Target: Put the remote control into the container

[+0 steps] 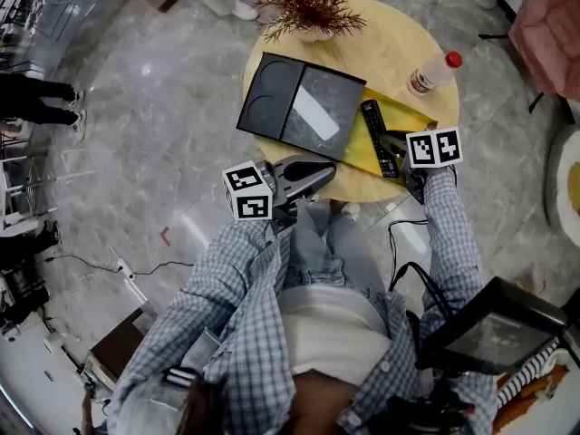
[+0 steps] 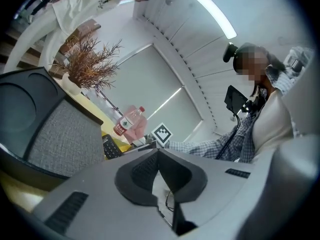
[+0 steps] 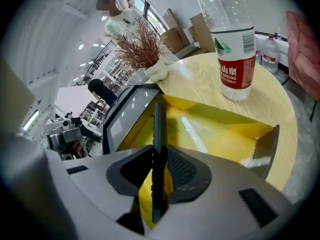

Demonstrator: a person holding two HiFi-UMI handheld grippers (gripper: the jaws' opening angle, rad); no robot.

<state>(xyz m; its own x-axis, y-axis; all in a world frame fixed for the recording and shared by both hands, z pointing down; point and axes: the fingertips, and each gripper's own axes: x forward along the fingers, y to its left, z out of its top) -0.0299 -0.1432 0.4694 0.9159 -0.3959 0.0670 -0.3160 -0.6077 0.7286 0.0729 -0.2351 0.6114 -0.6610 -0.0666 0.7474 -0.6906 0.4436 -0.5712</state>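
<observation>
The black remote control (image 1: 375,135) is held above the yellow container (image 1: 412,116) on the round wooden table (image 1: 390,43). My right gripper (image 1: 391,149) is shut on the remote's near end. In the right gripper view the remote (image 3: 159,134) stands edge-on between the pads of that gripper (image 3: 159,160), pointing down into the open yellow container (image 3: 220,134). My left gripper (image 1: 313,178) hovers at the table's front edge, shut and holding nothing. In its own view the left gripper (image 2: 158,152) has its jaws together, and the remote (image 2: 111,147) shows small beyond.
A black two-part tray (image 1: 276,98) lies left of the yellow container. A water bottle (image 1: 433,72) with a red cap stands at the right rim, and a dried plant (image 1: 308,3) in a white pot at the far edge. A person (image 1: 36,98) stands at far left.
</observation>
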